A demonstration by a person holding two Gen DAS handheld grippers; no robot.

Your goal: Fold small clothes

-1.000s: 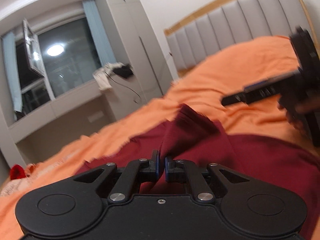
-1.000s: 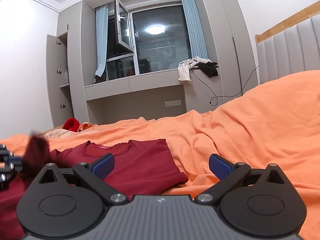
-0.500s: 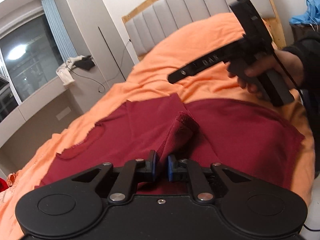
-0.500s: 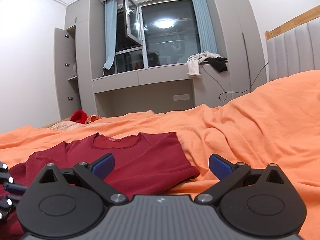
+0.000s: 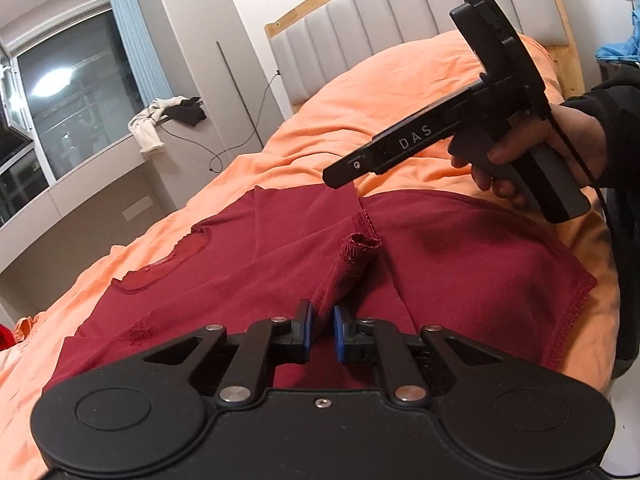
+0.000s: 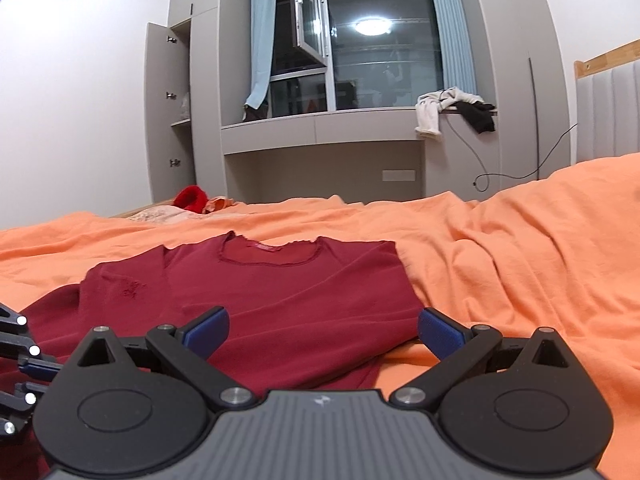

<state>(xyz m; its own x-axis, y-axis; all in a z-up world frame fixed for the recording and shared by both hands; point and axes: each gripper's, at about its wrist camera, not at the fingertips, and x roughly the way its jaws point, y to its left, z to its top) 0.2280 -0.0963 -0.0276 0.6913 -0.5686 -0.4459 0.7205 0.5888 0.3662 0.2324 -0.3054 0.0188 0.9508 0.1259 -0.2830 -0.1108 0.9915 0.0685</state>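
Left wrist: orange bedspread [image 5: 400, 92], padded headboard [image 5: 360, 20], window at left. Dark red shirt [image 5: 460, 264] lies flat, neckline toward the window, hem at right. Left gripper [image 5: 322, 330] pinches its sleeve, nearly closed.

Right wrist: same shirt [image 6: 288, 280], long axis running away, collar far. Right gripper [image 6: 322, 330] wide open, empty.

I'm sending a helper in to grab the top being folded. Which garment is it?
Look at the bed's orange sheet. The dark red top lies flat there, neckline toward the window. The other clothes are a white-and-black heap on the window ledge.
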